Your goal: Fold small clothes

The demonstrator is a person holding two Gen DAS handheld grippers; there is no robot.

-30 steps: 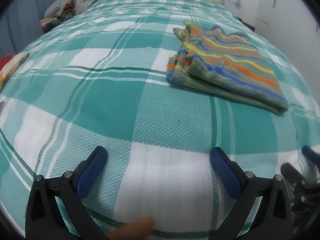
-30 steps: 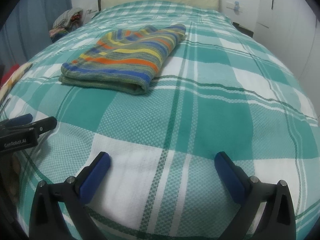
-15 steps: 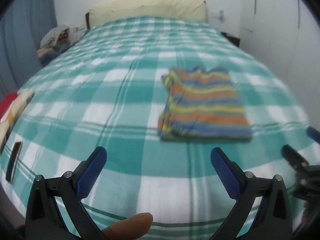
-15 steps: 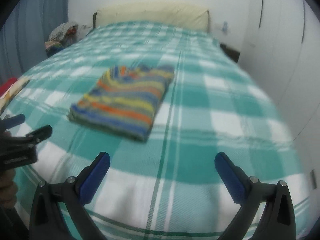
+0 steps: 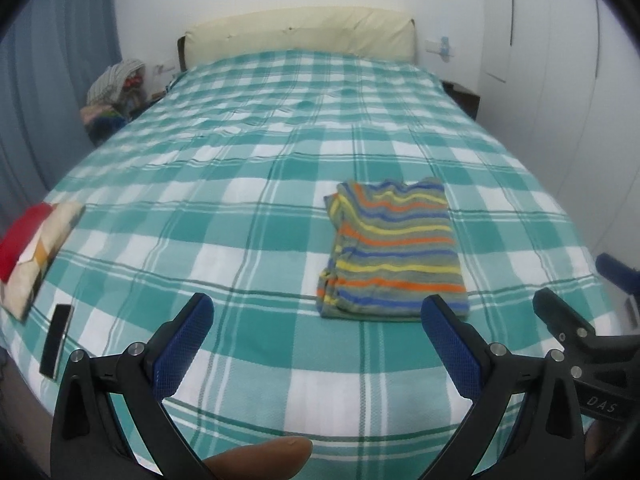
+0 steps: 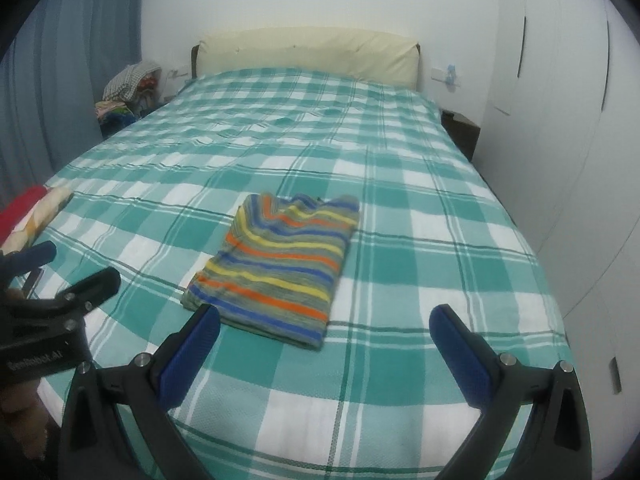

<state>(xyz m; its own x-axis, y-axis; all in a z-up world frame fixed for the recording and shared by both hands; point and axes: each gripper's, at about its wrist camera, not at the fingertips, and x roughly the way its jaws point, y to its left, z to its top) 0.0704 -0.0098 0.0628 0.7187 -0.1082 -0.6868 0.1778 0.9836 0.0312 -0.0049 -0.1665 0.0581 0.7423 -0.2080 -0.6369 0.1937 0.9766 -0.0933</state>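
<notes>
A folded striped garment (image 5: pixel 394 250), grey with orange, yellow and blue bands, lies flat on the green and white checked bed (image 5: pixel 248 184). It also shows in the right wrist view (image 6: pixel 280 268). My left gripper (image 5: pixel 316 328) is open and empty, held above the bed's near end, back from the garment. My right gripper (image 6: pixel 324 336) is open and empty, also back from the garment's near edge. The right gripper shows at the right edge of the left wrist view (image 5: pixel 580 320), and the left gripper at the left edge of the right wrist view (image 6: pixel 60 280).
A red and patterned cushion (image 5: pixel 28 252) and a dark phone (image 5: pixel 56 340) lie at the bed's left edge. A cream headboard pillow (image 5: pixel 300 32) stands at the far end. A pile of clothes (image 5: pixel 116 92) sits by the blue curtain. White wardrobe doors (image 6: pixel 560 120) are on the right.
Both grippers have pulled back and risen away from the folded garment, which now looks smaller and farther. The garment has stayed in place. Both grippers stayed open.
</notes>
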